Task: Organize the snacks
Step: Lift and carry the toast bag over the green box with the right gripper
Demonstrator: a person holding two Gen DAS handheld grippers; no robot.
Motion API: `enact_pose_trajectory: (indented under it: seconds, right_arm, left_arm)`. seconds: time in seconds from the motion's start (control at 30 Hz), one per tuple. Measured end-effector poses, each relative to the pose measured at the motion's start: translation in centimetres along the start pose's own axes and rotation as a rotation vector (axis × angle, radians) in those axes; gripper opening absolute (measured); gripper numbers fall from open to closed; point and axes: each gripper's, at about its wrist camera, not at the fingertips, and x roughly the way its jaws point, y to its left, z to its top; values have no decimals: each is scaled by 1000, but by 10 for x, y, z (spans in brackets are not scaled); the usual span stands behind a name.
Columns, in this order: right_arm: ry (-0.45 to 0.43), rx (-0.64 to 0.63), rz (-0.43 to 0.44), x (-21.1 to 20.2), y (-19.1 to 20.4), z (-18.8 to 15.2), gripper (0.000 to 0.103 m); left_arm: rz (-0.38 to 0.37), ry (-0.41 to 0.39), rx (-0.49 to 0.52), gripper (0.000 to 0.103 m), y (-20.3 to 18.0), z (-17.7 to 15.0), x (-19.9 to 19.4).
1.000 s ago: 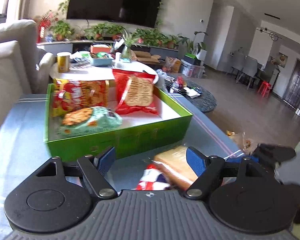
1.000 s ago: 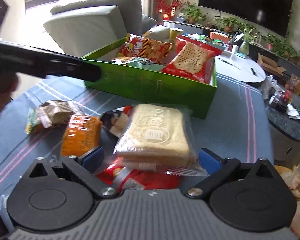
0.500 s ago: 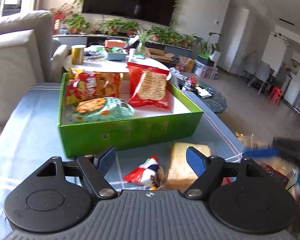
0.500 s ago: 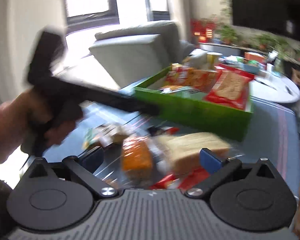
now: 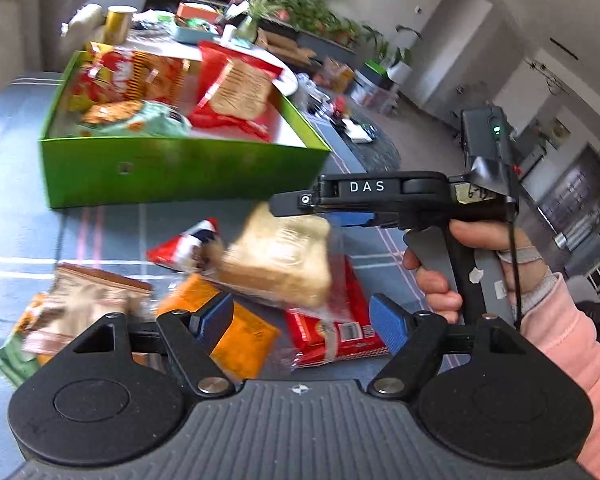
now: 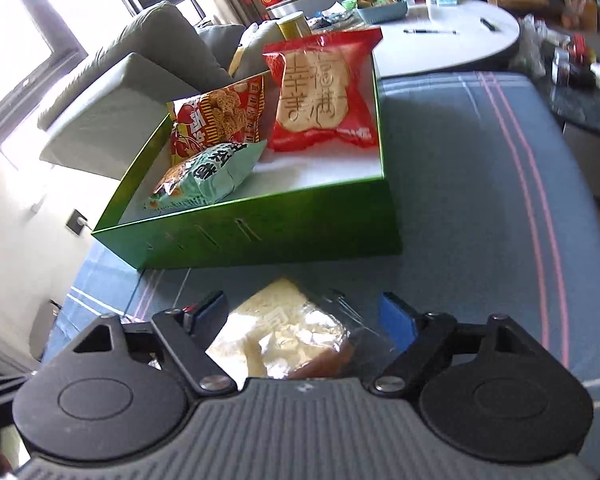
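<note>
A green box [image 5: 180, 172] on the blue cloth holds a red bread bag [image 6: 320, 96], a red-yellow snack bag [image 6: 216, 120] and a mint-green snack bag [image 6: 204, 176]. My right gripper [image 6: 304, 312] holds a clear-wrapped bread slice [image 6: 284, 332] between its wide-apart fingers, lifted above the table just in front of the box [image 6: 260, 236]. In the left wrist view the bread [image 5: 280, 256] hangs from the right gripper [image 5: 300, 204]. My left gripper [image 5: 304, 316] is open and empty over loose snacks: an orange pack [image 5: 236, 328], a red pack [image 5: 332, 328], a brown bag [image 5: 84, 296].
A red-white-blue packet [image 5: 184, 244] lies by the box's front wall. A grey sofa [image 6: 132, 92] stands to the left. A round white table [image 6: 448, 40] with clutter stands behind the box. The cloth [image 6: 480, 200] to the right of the box is bare.
The right gripper has lifted the wrapped bread slice off the pile and swung it toward the green box. The left gripper has tilted down over the loose snacks.
</note>
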Motion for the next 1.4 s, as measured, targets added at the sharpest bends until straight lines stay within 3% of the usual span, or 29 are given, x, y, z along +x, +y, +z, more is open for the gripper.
enact_pose_trajectory:
  seconds: [0.1, 0.2, 0.4, 0.57, 0.7, 0.83, 0.97, 1.17, 1.4]
  right_arm:
    - [-1, 29, 23, -10, -3, -7, 60]
    - [-2, 32, -8, -25, 3, -20, 55]
    - [3, -53, 38, -49, 30, -49, 54]
    - [-48, 11, 31, -51, 22, -37, 55]
    - [-16, 91, 9, -32, 12, -28, 58]
    - [8, 151, 13, -16, 3, -27, 58]
    - [1, 142, 24, -19, 5, -31, 50]
    - [-64, 54, 10, -44, 27, -32, 47]
    - [-213, 35, 55, -72, 47, -15, 47]
  left_arm:
    - [-5, 48, 26, 71, 0, 0, 16]
    - [24, 6, 43, 70, 6, -1, 14]
    - [102, -37, -6, 70, 27, 4, -1]
    - [108, -55, -39, 70, 31, 12, -4]
    - [123, -44, -14, 69, 24, 17, 5]
    - [115, 1, -11, 53, 21, 16, 17]
    - [105, 6, -2, 49, 20, 14, 19]
    - [72, -26, -40, 49, 19, 17, 10]
    - [71, -114, -37, 49, 13, 45, -8]
